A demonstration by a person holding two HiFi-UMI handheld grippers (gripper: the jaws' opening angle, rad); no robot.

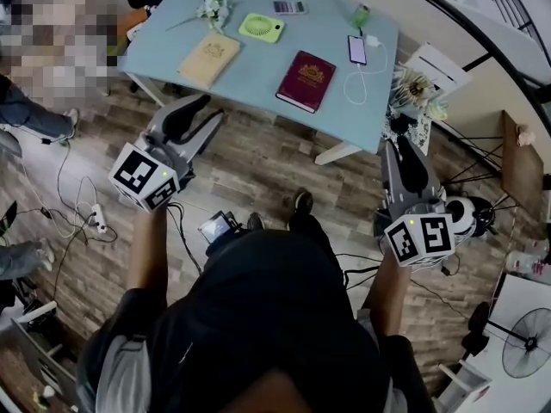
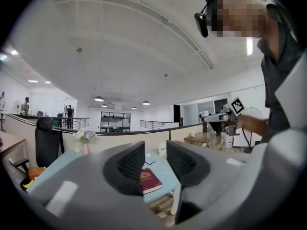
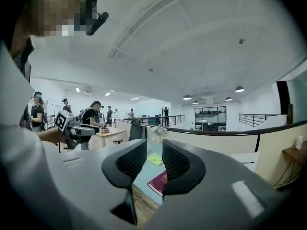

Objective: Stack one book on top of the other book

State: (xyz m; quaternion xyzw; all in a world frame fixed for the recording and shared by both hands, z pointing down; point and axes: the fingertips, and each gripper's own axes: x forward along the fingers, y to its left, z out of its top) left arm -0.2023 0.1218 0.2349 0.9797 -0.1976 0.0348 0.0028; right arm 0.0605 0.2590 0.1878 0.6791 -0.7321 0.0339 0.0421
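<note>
**A:** Progress on the stack?

**B:** None yet, by my reading. Both books lie flat on the light blue table [image 1: 258,67], well apart. The tan book [image 1: 209,57] is toward the left side. The maroon book [image 1: 306,80] is nearer the middle, by the near edge. Neither has been lifted.

**A:** Claws?

**B:** Left claw [image 1: 209,112] is short of the table, over the plank floor. Its jaws are narrowly apart with nothing between them. The left gripper view shows only the maroon book, far off through the gap. Right claw [image 1: 399,143] is the same: a slim gap, empty, held off the table's right corner.

**A:** So everything is left to do.

**B:** Yes. Reach in, grip one book, carry it over, and set it square on the other. That's my judgement, nothing more.

**A:** Materials?

**B:** The maroon book looks like a hardcover. It is rectangular, with a gold emblem on the cover, and pale page edges show along the side. The tan book seems thinner and has a matte cover with a faint emblem. The tabletop is smooth and probably slick, so a flat book may slide before a jaw gets under it. The claw pads are dark and ribbed, which should help them bite on a cover.

**A:** Clutter?

**B:** A green fan [image 1: 261,27], a calculator [image 1: 288,7] and flowers [image 1: 213,9] sit behind the books. A phone [image 1: 356,49] with a white cable lies just right of the maroon book.
</note>
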